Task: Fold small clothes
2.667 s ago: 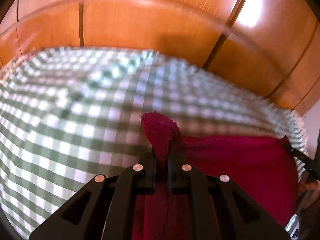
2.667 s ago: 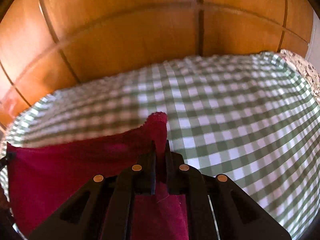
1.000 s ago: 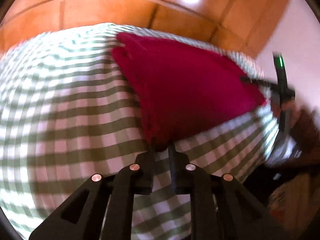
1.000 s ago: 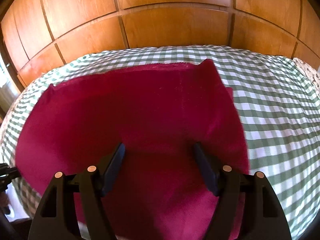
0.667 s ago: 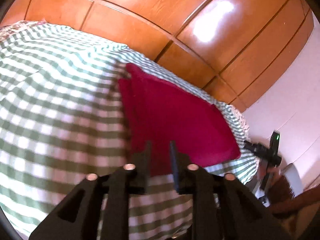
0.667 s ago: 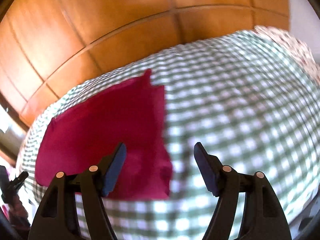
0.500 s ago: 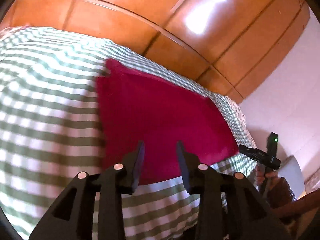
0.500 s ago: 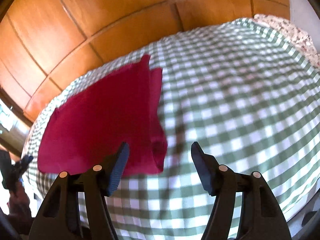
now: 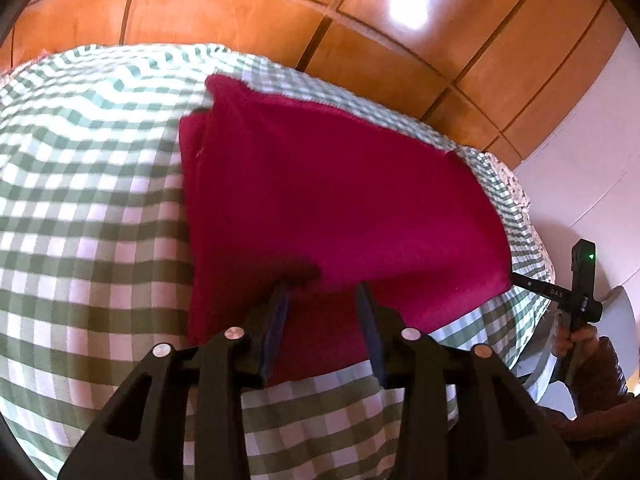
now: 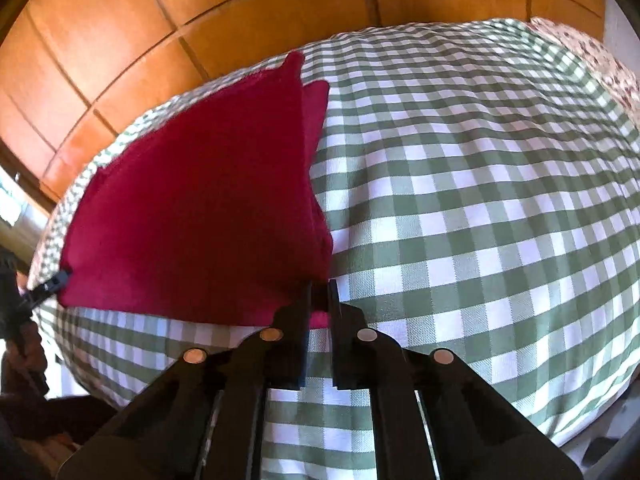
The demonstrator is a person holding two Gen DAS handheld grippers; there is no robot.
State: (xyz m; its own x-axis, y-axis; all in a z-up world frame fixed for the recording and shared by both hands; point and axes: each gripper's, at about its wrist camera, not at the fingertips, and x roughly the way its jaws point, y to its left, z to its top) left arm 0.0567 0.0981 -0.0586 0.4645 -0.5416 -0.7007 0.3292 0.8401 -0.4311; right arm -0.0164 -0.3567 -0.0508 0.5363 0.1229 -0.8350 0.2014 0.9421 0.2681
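A dark red cloth (image 9: 340,200) lies folded on the green and white checked bed cover (image 9: 88,208). My left gripper (image 9: 322,292) is open, its fingertips at the cloth's near edge. In the right wrist view the red cloth (image 10: 200,216) lies to the left. My right gripper (image 10: 319,286) is shut on the cloth's near right corner. The right gripper's tip also shows in the left wrist view (image 9: 528,282) at the cloth's far right corner.
Wooden panelled wardrobe doors (image 9: 280,12) stand behind the bed. A flowered sheet edge (image 10: 592,56) shows at the right side of the cover. A white wall (image 9: 592,184) is to the right in the left wrist view.
Both grippers let go of the cloth after laying it folded. My left gripper has opened wider over the near edge. My right gripper has closed on the near right corner.
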